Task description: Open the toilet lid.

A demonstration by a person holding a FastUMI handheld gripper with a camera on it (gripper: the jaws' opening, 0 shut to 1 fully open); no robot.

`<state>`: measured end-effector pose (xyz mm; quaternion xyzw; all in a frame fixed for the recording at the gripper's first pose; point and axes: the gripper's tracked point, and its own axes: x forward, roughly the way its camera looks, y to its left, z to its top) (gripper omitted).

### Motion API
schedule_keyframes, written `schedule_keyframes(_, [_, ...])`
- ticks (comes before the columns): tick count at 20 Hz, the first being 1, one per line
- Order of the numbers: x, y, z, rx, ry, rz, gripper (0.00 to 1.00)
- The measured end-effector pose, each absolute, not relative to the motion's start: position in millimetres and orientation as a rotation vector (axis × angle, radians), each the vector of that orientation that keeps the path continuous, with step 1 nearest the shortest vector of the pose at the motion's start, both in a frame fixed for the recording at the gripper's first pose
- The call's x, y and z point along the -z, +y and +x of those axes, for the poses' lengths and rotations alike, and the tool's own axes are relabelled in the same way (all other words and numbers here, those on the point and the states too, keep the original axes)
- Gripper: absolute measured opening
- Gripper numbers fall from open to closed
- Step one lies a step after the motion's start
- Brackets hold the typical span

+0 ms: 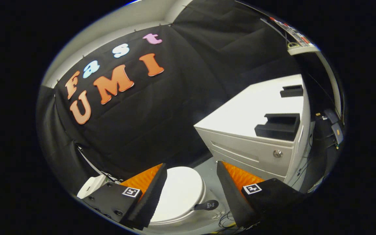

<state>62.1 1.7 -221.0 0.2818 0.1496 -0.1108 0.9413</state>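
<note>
- Your gripper (191,182) has its two fingers spread wide, with nothing held between them and nothing touching either one.
- One toilet lid (180,192), white and rounded, lies closed and flat; you see it in the gap between your fingers, nearer the left finger, which covers its left edge.
- One small dark tab (206,205) sticks out from the lid's right rim, between the fingers and nearer the right one.
- One white cabinet (256,130) stands beyond your right finger; its front shows drawer lines and one round metal lock (277,153).
- Two black blocks sit on the cabinet's white top: one (278,126) near the front edge, one (291,91) farther back, well apart.
- One white part (91,186) of the toilet's back shows just left of your left finger.
- The floor (211,169) between toilet and cabinet is pale grey, with a few loose cables (225,218) near the right finger.
- Black cloth (175,107) hangs as the wall behind the toilet, with a pale wall above it.
</note>
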Motion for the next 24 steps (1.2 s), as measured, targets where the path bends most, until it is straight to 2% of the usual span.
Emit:
schedule_keyframes(6, [310.0, 25.3, 23.2, 0.257, 0.542, 0.817, 0.98])
schedule_keyframes(12, [368.8, 40.9, 2.8, 0.332, 0.674, 1.005, 0.98])
schedule_keyframes(18, [390.5, 45.9, 12.0, 0.372, 0.716, 1.152, 0.96])
schedule_keyframes(24, [394.5, 56.0, 23.9, 0.35, 0.665, 1.312, 0.85])
